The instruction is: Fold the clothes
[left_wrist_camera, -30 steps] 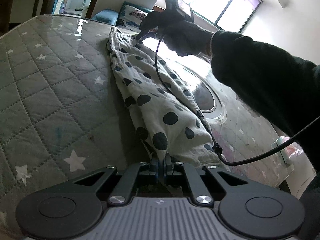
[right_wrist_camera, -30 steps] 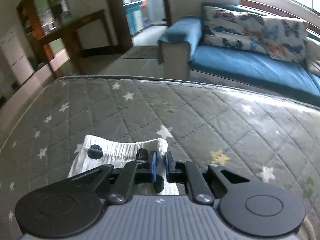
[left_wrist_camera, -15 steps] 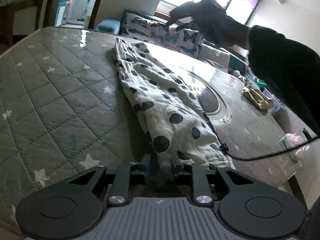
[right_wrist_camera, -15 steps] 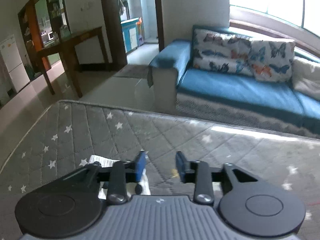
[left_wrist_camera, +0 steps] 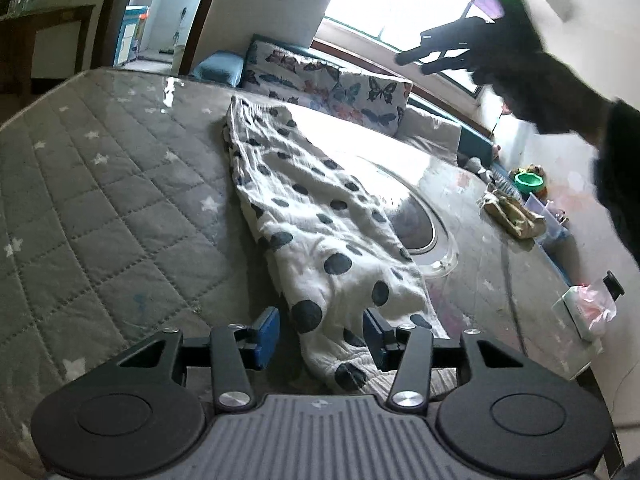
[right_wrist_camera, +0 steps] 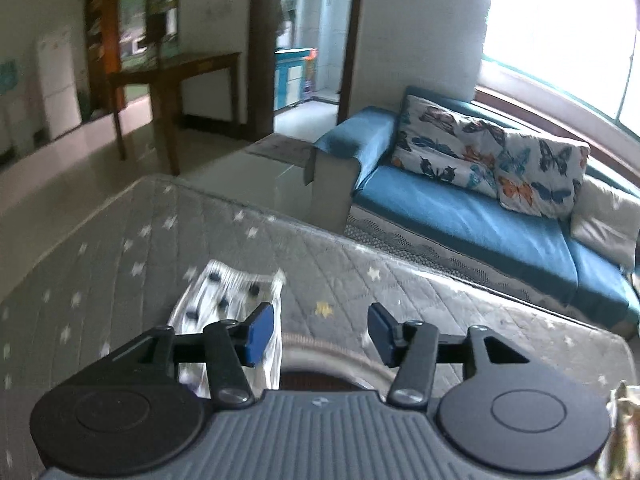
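We see the spotted garment (left_wrist_camera: 320, 220) lying long and narrow on the quilted mattress (left_wrist_camera: 100, 208), one end w/ a gathered hem near us, the other end far off toward the butterfly cushions (left_wrist_camera: 332, 88). It looks laid lengthwise in a strip; whether that's a fold already made or just how it lies, we can't tell.

Left tongs (left_wrist_camera: 320, 334) stand wide, blue pads either side of the near hem, gripping nothing. Right tongs (right_wrist_camera: 320, 330) also wide, up in the air above the far end, holding nothing; that view is blurred.

Handling, as we judge it: thin, crinkly fabric, light and very soft, no stiffness, so it'll sag and bunch if taken at one point. Best hold is prob. the gathered hem or a corner, both layers together, one set of tongs per end. The cover looks grippy enough that the cloth may drag rather than slide.
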